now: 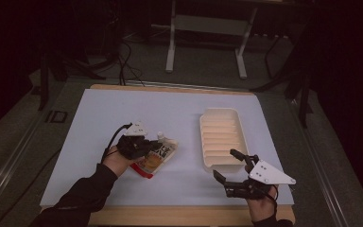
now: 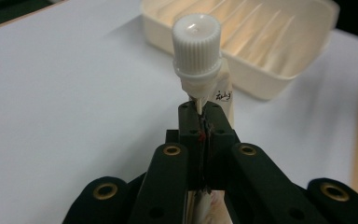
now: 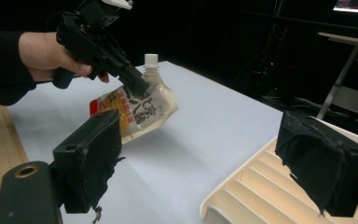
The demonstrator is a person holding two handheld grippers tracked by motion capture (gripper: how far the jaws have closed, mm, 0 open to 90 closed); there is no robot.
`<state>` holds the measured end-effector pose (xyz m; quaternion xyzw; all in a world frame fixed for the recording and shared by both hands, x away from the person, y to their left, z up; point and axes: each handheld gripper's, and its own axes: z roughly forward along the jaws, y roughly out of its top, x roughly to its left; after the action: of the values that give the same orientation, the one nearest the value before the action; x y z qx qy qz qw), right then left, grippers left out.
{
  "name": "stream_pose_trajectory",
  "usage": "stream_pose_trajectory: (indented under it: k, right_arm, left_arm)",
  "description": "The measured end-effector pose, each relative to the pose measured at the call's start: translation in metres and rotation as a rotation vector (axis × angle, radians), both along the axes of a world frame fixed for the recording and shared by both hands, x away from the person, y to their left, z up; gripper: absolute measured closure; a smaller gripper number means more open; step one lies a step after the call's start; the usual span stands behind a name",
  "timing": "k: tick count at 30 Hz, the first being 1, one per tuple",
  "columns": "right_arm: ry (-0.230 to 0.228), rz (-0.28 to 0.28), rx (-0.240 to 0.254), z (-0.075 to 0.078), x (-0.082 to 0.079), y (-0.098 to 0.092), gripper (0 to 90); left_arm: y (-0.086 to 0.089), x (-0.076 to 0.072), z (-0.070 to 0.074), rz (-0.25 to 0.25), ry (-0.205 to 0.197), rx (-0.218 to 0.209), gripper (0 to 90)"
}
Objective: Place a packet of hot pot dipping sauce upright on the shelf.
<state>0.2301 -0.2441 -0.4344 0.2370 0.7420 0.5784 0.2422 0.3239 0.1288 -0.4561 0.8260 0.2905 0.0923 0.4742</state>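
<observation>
The spouted pouch [image 1: 157, 158] hangs over the left half of the white sheet [image 1: 99, 123], well apart from the cream ribbed tray [image 1: 220, 137] to its right, its long axis slanting from the red-edged bottom near the person up to the white cap [image 2: 196, 44], which points toward that tray. The left gripper [image 1: 144, 147] is clenched on the pouch's thin top edge just below the spout, carrying it. The right gripper [image 1: 230, 165], jaws spread and empty, waits beside the tray's near end.
</observation>
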Motion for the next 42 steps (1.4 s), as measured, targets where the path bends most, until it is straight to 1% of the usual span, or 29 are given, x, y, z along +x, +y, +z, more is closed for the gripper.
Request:
stream_pose_trajectory:
  k: [3,6,7,8,10,11,12,13,14,17,18,19,20,21,23,24,26,27,28,29,31,33,34,35,37,38,39,40,42]
  right_arm:
    - [-0.031,-0.01,-0.006,0.005,-0.001,0.001,14.1]
    - [-0.015,-0.021,-0.02,0.012,0.001,0.005,14.1]
    - [-0.011,-0.029,-0.027,0.014,0.002,0.006,13.8]
    - [0.012,-0.031,-0.019,0.016,0.003,0.006,13.5]
    - [0.064,-0.004,0.011,0.019,0.007,0.007,12.6]
    - [0.069,-0.011,0.017,0.021,0.008,0.008,12.2]
    - [0.073,0.011,0.02,0.022,0.01,0.01,10.7]
    - [0.073,0.011,0.02,0.022,0.01,0.01,10.7]
    - [0.071,0.033,0.041,0.025,0.012,0.013,10.7]
    - [0.078,0.061,0.026,0.028,0.016,0.02,10.8]
    - [0.076,0.066,0.01,0.03,0.021,0.026,14.2]
    - [0.076,0.066,0.01,0.03,0.021,0.026,14.2]
    - [0.091,0.078,0.013,0.032,0.024,0.029,13.9]
    - [0.098,0.09,0.029,0.034,0.031,0.034,14.8]
    - [0.103,0.091,0.026,0.035,0.035,0.038,14.8]
    - [0.108,0.103,0.029,0.036,0.04,0.044,16.7]
    - [0.118,0.113,0.021,0.037,0.044,0.051,19.8]
    - [0.132,0.125,0.021,0.036,0.046,0.054,22.0]
    - [0.132,0.125,0.021,0.036,0.046,0.054,22.0]
    - [0.147,0.131,0.013,0.035,0.05,0.06,24.0]
    - [0.162,0.134,0.009,0.033,0.053,0.065,24.9]
    - [0.162,0.134,0.009,0.033,0.053,0.065,24.9]
    - [0.183,0.146,0.0,0.031,0.055,0.071,34.2]
    - [0.19,0.155,-0.006,0.03,0.055,0.073,40.7]
    - [0.196,0.172,-0.002,0.03,0.055,0.075,45.9]
    - [0.196,0.172,-0.002,0.03,0.055,0.075,45.9]
    - [0.202,0.185,-0.004,0.03,0.056,0.076,51.4]
    - [0.2,0.185,-0.005,0.03,0.055,0.076,55.0]
    - [0.208,0.206,-0.005,0.03,0.056,0.077,61.0]
  left_arm:
    - [0.002,-0.003,0.002,-0.016,0.001,-0.072,88.1]
    - [0.004,-0.006,0.004,-0.027,-0.011,-0.143,88.1]
    - [0.003,-0.008,0.004,-0.03,-0.028,-0.163,88.1]
    - [0.003,-0.009,0.005,-0.027,-0.045,-0.178,88.1]
    - [0.003,-0.012,0.006,-0.032,-0.072,-0.209,88.1]
    - [0.002,-0.013,0.006,-0.031,-0.088,-0.221,88.1]
    - [0.002,-0.013,0.006,-0.035,-0.102,-0.236,88.1]
    - [0.002,-0.013,0.006,-0.035,-0.102,-0.236,88.1]
    - [0.0,-0.016,0.007,-0.039,-0.147,-0.248,88.0]
    - [-0.002,-0.018,0.007,-0.046,-0.161,-0.26,88.0]
    - [-0.003,-0.019,0.007,-0.052,-0.179,-0.26,88.0]
    - [-0.004,-0.02,0.007,-0.065,-0.189,-0.272,88.0]
    - [-0.006,-0.021,0.007,-0.068,-0.194,-0.281,88.0]
    - [-0.008,-0.023,0.008,-0.078,-0.198,-0.298,88.0]
    - [-0.009,-0.025,0.008,-0.076,-0.2,-0.309,88.0]
    - [-0.01,-0.027,0.009,-0.084,-0.195,-0.338,88.0]
    - [-0.011,-0.028,0.01,-0.08,-0.206,-0.346,87.9]
    - [-0.011,-0.03,0.011,-0.088,-0.203,-0.377,88.0]
    - [-0.011,-0.03,0.011,-0.088,-0.203,-0.377,88.0]
    - [-0.012,-0.032,0.012,-0.09,-0.202,-0.402,88.0]
    - [-0.012,-0.033,0.012,-0.091,-0.209,-0.407,88.0]
    - [-0.012,-0.035,0.012,-0.085,-0.209,-0.41,88.1]
    - [-0.013,-0.037,0.013,-0.08,-0.229,-0.421,88.0]
    - [-0.013,-0.037,0.012,-0.082,-0.229,-0.44,88.0]
    - [-0.012,-0.038,0.012,-0.079,-0.229,-0.47,88.0]
    - [-0.012,-0.038,0.012,-0.079,-0.229,-0.47,88.0]
    - [-0.012,-0.037,0.011,-0.096,-0.226,-0.487,87.9]
    - [-0.013,-0.037,0.01,-0.103,-0.235,-0.482,87.9]
    - [-0.015,-0.037,0.009,-0.114,-0.233,-0.476,87.9]
